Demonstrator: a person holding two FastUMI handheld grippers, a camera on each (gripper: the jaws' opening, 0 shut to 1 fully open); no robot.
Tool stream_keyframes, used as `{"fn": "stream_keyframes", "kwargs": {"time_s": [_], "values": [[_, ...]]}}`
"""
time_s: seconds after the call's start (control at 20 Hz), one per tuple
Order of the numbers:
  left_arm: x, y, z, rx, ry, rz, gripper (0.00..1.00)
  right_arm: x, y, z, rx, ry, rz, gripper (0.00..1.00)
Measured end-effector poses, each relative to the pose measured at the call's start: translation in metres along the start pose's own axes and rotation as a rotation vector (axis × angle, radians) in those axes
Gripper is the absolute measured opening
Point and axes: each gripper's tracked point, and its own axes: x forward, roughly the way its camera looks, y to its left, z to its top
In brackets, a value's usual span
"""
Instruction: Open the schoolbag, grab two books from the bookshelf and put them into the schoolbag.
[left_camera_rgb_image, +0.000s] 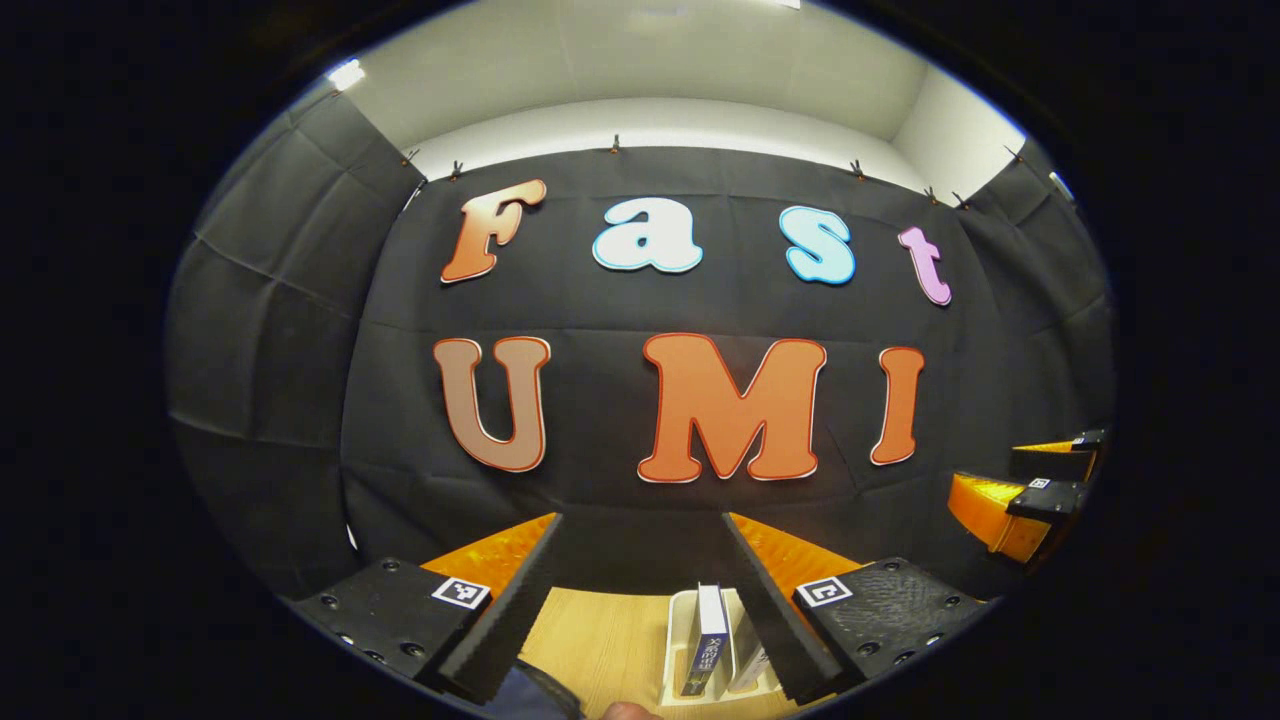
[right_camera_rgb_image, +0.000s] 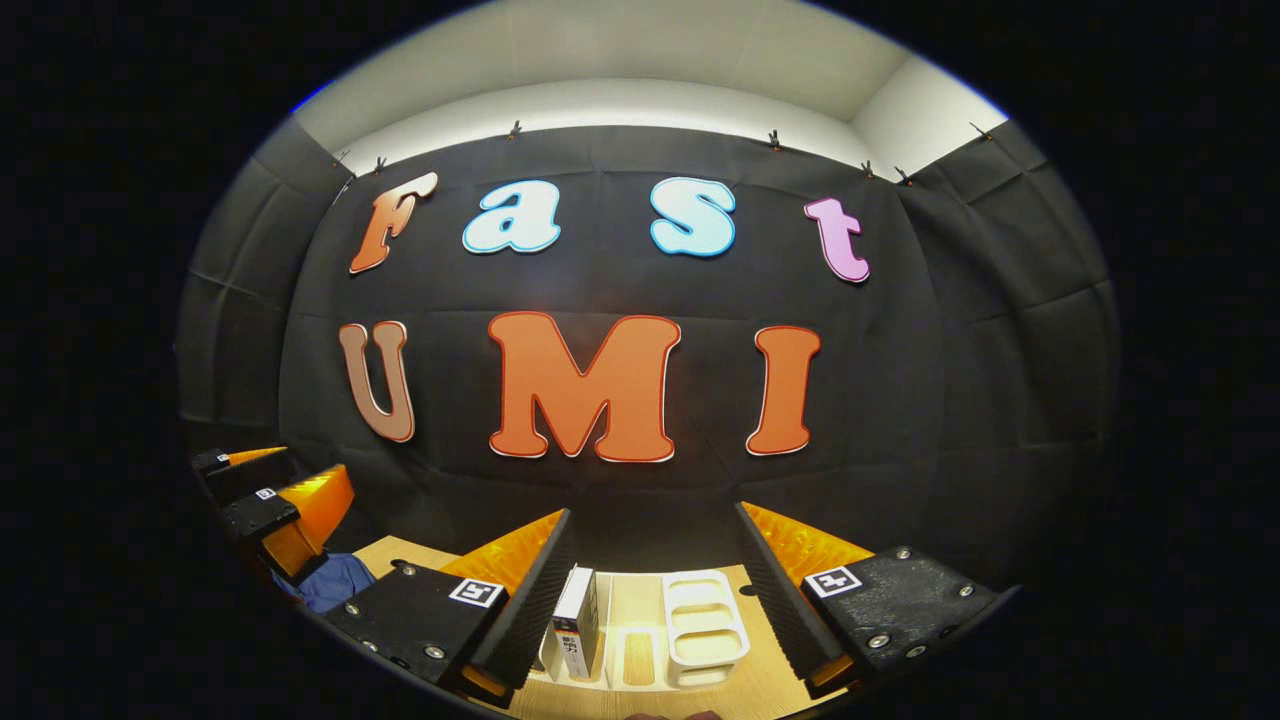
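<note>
A wooden table (right_camera_rgb_image: 620, 605) carries a white bookshelf (right_camera_rgb_image: 705, 625) (books (left_camera_rgb_image: 708, 640) upright inside) and blue schoolbag (right_camera_rgb_image: 335, 580).

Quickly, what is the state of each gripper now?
Left gripper: open, holding nothing.
Right gripper: open, holding nothing.

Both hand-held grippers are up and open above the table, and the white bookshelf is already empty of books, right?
Not quite. Both hand-held grippers, left and right, are open above the table, but the white bookshelf is not empty: the left gripper view shows a book standing in it, and the right gripper view shows a book too.
</note>
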Motion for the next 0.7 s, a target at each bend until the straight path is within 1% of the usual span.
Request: {"fn": "stream_keyframes", "kwargs": {"time_s": [0.05, 0.1, 0.15, 0.25, 0.3, 0.35, 0.5, 0.7], "values": [[0.0, 0.004, -0.001, 0.013, -0.001, 0.014, 0.96, -0.001, 0.0, -0.002, -0.003, 0.005, 0.001, 0.93], [-0.001, 0.005, -0.001, 0.024, -0.002, 0.012, 0.95, -0.002, -0.001, -0.005, -0.004, 0.012, 0.001, 0.93], [-0.003, 0.007, -0.004, 0.039, 0.001, 0.019, 0.97, -0.002, -0.001, -0.007, -0.005, 0.017, 0.001, 0.93], [-0.006, 0.013, -0.013, 0.061, 0.02, 0.025, 0.95, -0.003, -0.003, -0.01, -0.007, 0.023, -0.001, 0.93], [-0.009, 0.015, -0.019, 0.069, 0.042, 0.02, 0.97, -0.004, -0.005, -0.011, -0.008, 0.024, -0.002, 0.93], [-0.012, 0.017, -0.026, 0.079, 0.063, 0.017, 0.95, -0.004, -0.007, -0.014, -0.008, 0.026, -0.003, 0.93], [-0.019, 0.03, -0.047, 0.122, 0.12, 0.022, 0.97, -0.002, -0.008, -0.024, -0.014, 0.045, 0.001, 0.93], [-0.033, 0.045, -0.086, 0.24, 0.231, 0.016, 0.97, 0.003, -0.013, -0.036, -0.02, 0.061, 0.014, 0.93]]}}
